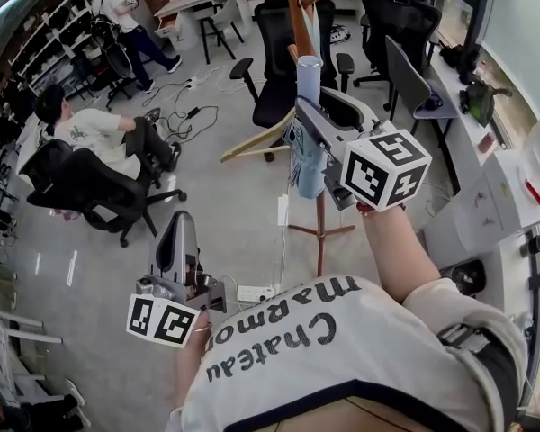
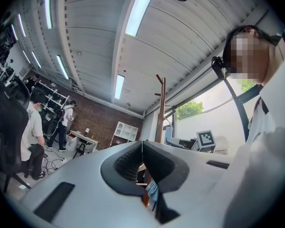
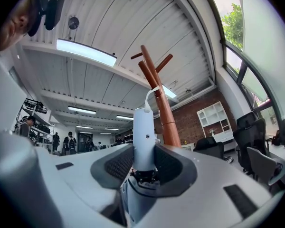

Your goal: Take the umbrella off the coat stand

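Observation:
The folded pale blue umbrella (image 1: 306,165) hangs upright against the wooden coat stand (image 1: 299,7). My right gripper (image 1: 308,108) is shut on its light cylindrical handle (image 3: 144,137), which stands up between the ribbed pads. A thin white strap (image 3: 149,95) curves from the handle's top to the coat stand's stem (image 3: 160,96), just under its pegs. My left gripper (image 1: 182,221) is lower and to the left, well apart from the stand, its jaws together on nothing (image 2: 142,145). In the left gripper view the coat stand (image 2: 160,109) rises behind the jaws.
Black office chairs (image 1: 279,52) stand behind the stand, and a person (image 1: 90,133) sits on another at the left. A desk (image 1: 450,88) runs along the right wall. A white power strip (image 1: 252,292) lies by the stand's feet (image 1: 319,232).

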Available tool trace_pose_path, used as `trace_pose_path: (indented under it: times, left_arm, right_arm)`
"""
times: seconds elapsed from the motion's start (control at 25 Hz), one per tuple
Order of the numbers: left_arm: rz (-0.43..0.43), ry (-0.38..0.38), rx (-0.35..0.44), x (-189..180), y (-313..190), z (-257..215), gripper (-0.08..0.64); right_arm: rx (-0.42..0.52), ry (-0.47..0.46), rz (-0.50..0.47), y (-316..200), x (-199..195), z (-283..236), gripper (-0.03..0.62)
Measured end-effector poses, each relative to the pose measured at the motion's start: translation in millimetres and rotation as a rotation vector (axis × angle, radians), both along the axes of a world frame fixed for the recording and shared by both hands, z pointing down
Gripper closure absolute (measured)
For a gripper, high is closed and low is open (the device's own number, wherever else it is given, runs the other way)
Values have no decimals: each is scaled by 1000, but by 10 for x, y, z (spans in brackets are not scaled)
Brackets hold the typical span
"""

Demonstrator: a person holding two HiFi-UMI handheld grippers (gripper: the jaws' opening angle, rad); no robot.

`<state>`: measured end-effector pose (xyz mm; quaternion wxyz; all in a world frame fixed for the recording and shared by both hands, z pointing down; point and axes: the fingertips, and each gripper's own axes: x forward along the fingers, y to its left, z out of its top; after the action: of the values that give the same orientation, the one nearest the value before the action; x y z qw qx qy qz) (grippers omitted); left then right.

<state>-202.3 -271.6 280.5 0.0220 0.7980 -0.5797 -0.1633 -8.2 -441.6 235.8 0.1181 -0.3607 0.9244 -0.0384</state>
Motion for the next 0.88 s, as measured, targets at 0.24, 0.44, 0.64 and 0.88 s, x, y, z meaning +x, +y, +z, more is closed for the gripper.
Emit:
trace_pose_path:
  times: [0.24,0.44,0.64,0.88]
  left_arm:
    - [3,-26,21,15,59,-116,534]
    - [6,-46,42,50,106,-227,535]
    - [24,-50,48,99,122,-251,535]
    - [39,-49,63,120,130,-272,534]
  right_arm:
    - [37,-35,2,89,33,-186,443]
    - [47,-51,-7,192,64,-278,443]
    - [77,-65,-10,313,109,-397,443]
    - [100,-72,-6,415,153,-481,443]
